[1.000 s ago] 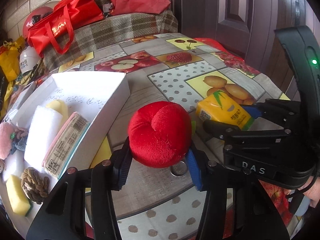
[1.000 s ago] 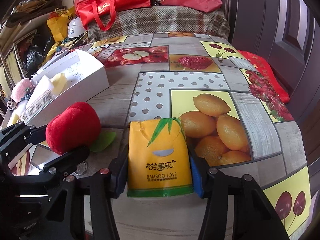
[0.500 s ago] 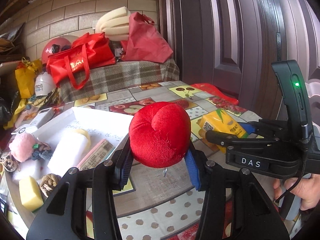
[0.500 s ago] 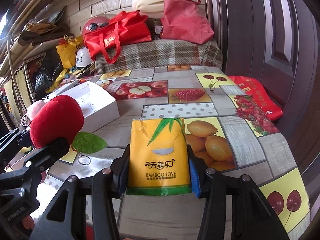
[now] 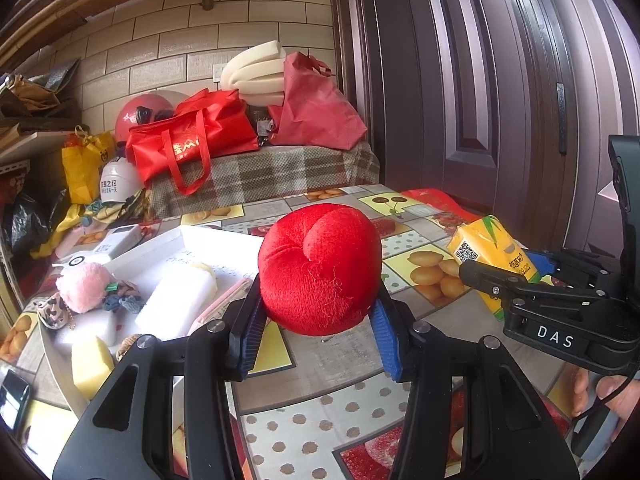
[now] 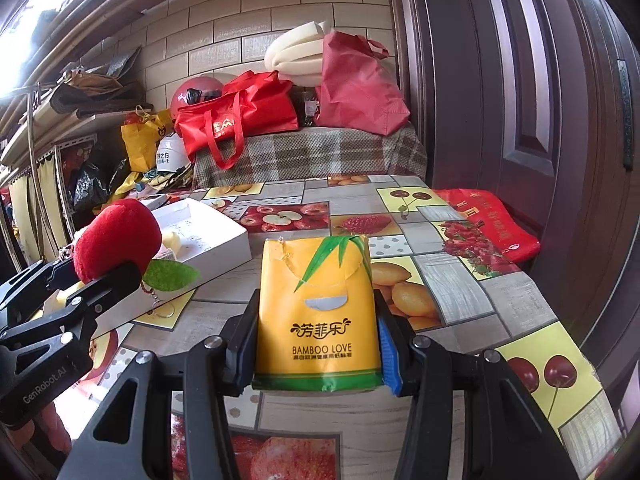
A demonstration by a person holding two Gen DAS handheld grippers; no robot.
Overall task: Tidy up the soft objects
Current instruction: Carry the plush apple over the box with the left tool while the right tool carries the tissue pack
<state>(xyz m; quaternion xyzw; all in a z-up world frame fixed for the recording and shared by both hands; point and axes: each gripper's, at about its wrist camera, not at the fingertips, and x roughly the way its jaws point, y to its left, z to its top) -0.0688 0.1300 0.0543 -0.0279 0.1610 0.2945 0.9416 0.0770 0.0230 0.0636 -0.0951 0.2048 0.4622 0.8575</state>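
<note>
Fruit-print table (image 6: 460, 280) bare far & right to edge; white box (image 6: 224, 240) left. Left gripper (image 5: 320, 320) pinching red plush apple (image 5: 320, 268), right gripper (image 6: 316, 344) clamping yellow tissue pack (image 6: 316, 312), both off surface.

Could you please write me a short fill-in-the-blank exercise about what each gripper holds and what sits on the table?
1. The left gripper has its jaws closed on a plush apple coloured ____.
2. The right gripper holds a tissue pack printed "BAMBOO ____".
3. A ____ leaf hangs from the plush apple.
4. The open box on the table is ____.

Missing words: red; LOVE; green; white
</note>
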